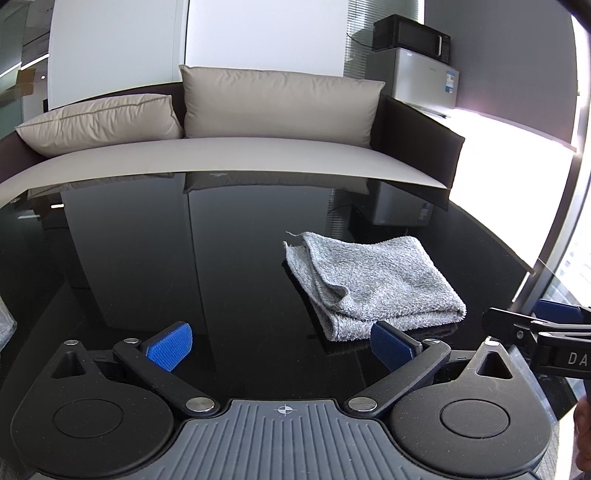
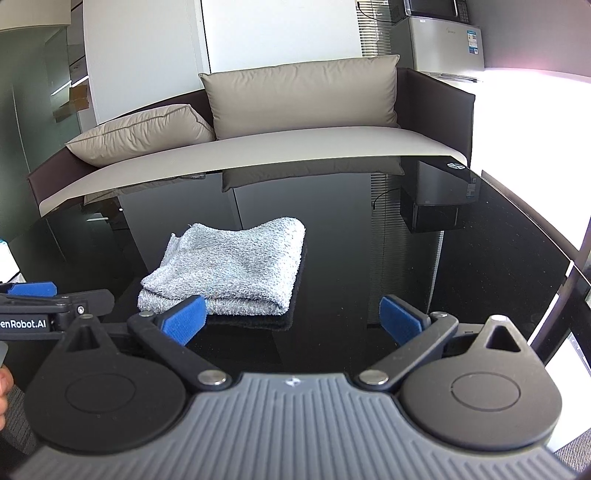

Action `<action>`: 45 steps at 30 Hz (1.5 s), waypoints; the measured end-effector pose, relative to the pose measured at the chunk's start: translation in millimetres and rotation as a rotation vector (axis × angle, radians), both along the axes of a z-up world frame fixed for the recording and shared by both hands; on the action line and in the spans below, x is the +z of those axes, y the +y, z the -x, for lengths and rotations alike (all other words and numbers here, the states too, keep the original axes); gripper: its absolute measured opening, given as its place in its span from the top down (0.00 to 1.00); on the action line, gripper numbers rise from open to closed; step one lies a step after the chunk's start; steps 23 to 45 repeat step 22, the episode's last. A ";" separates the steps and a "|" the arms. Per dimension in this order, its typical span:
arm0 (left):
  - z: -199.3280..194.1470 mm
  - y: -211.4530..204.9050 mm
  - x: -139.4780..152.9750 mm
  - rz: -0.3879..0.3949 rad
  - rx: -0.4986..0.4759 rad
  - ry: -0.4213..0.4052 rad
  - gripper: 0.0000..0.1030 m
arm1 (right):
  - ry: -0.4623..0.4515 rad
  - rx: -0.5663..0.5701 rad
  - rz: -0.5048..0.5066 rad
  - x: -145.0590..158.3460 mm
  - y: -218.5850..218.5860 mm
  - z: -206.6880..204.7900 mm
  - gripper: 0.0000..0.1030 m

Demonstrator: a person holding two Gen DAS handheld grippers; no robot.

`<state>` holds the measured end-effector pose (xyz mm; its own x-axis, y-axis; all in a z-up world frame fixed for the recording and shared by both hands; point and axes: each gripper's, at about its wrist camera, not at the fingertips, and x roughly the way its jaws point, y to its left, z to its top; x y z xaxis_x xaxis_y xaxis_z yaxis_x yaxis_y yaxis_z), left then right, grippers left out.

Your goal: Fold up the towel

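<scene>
A grey terry towel (image 1: 373,284) lies folded in layers on the glossy black table (image 1: 184,258), with one loose corner sticking out at its far left. In the right wrist view the towel (image 2: 229,269) lies ahead and left. My left gripper (image 1: 280,345) is open and empty, its right blue pad just short of the towel's near edge. My right gripper (image 2: 291,319) is open and empty, its left pad in front of the towel's near edge. Each gripper shows at the side of the other's view: the right one (image 1: 546,328), the left one (image 2: 44,299).
A sofa with two beige cushions (image 1: 273,103) stands behind the table's far edge (image 1: 221,173). A small fridge with a microwave (image 1: 410,35) on top stands at the back right. The table's right edge (image 2: 535,229) runs beside a bright window.
</scene>
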<state>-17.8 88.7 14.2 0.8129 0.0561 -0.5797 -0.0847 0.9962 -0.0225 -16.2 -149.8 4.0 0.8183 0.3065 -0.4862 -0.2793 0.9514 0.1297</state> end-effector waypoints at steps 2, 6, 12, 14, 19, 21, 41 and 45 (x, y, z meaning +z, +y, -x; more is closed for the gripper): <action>4.3 -0.6 0.2 -0.002 0.000 -0.002 0.01 | -0.004 0.003 -0.001 0.3 -0.9 4.5 0.01; 12.6 -1.9 0.7 -0.006 0.001 -0.005 0.01 | -0.002 -0.002 -0.004 0.5 -3.1 12.3 0.01; 18.0 -2.3 1.1 -0.002 0.001 -0.006 0.01 | 0.000 -0.005 -0.006 0.1 -5.7 19.3 0.01; 19.6 -2.7 1.3 -0.004 0.002 -0.009 0.01 | -0.003 -0.003 -0.008 0.4 -6.4 20.9 0.01; 21.4 -2.8 1.2 -0.004 0.005 -0.014 0.01 | -0.002 -0.007 -0.016 1.5 -8.1 22.6 0.01; 21.7 -3.1 1.2 -0.004 0.004 -0.014 0.01 | -0.001 -0.008 -0.016 1.9 -8.6 22.6 0.01; 21.7 -3.2 1.4 -0.003 0.002 -0.014 0.01 | -0.001 -0.008 -0.018 2.1 -8.9 22.6 0.01; 21.7 -3.2 1.4 -0.003 0.002 -0.014 0.01 | -0.001 -0.008 -0.018 2.1 -8.9 22.6 0.01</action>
